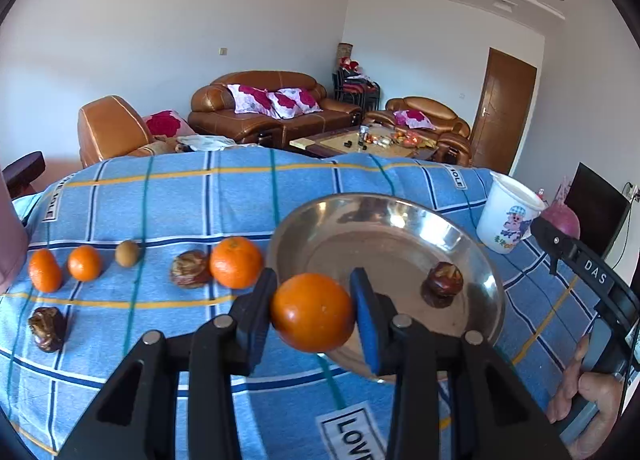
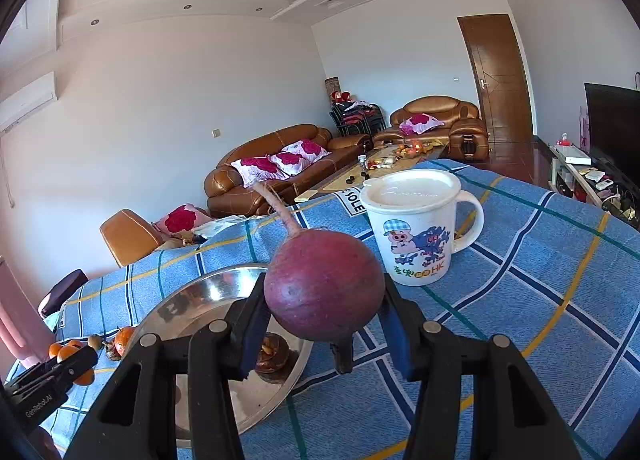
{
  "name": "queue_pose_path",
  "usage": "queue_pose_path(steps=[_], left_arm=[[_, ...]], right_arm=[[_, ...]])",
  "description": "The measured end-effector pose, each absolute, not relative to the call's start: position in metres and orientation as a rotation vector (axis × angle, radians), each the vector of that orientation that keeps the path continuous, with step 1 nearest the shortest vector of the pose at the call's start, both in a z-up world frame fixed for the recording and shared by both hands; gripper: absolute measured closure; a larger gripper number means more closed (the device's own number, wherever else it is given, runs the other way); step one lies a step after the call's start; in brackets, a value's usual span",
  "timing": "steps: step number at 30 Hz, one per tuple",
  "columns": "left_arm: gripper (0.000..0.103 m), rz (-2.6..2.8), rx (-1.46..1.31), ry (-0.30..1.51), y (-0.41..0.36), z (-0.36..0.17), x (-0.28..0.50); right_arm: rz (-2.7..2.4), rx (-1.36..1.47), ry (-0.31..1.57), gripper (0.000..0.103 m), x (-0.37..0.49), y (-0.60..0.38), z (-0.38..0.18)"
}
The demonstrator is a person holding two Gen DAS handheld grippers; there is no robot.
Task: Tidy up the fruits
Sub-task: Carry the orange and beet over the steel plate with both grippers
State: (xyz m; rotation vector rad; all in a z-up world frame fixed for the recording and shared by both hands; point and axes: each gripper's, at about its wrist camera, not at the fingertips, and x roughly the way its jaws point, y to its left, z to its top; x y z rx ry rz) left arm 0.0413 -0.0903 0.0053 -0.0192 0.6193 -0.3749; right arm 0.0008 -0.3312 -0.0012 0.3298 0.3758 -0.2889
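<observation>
My left gripper (image 1: 313, 314) is shut on an orange tangerine (image 1: 312, 312), held just over the near left rim of a steel plate (image 1: 316, 219). One brown wrinkled fruit (image 1: 443, 283) lies in the plate. My right gripper (image 2: 325, 302) is shut on a round purple-red radish (image 2: 324, 284) with a long root, lifted above the blue checked cloth between the steel plate (image 2: 216, 288) and a white lidded mug (image 2: 416, 227). The brown fruit (image 2: 273, 354) in the plate shows below the radish.
On the cloth left of the plate lie three tangerines (image 1: 236, 262), a small brownish-green fruit (image 1: 127, 253) and two brown wrinkled fruits (image 1: 190, 268). The white mug (image 1: 508, 219) stands at the plate's far right. A person's hand (image 1: 588, 392) holds the right gripper's handle. Sofas stand behind the table.
</observation>
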Motion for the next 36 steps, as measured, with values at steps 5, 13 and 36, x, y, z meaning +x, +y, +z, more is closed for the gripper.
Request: queue_pose_path(steps=[5,13,36], left_arm=[[0.064,-0.380,0.013,0.637,-0.135,-0.001,0.052],[0.063,-0.350,0.038,0.667,-0.166,-0.014,0.064],[0.064,-0.327,0.048,0.832,-0.175,-0.037,0.091]], right_arm=[[-0.259,0.287,0.400,0.050,0.020,-0.328,-0.003],[-0.192,0.215,0.521,0.050,0.071,-0.321,-0.017],[-0.034,0.196,0.719,0.049,0.115,-0.311,-0.038]])
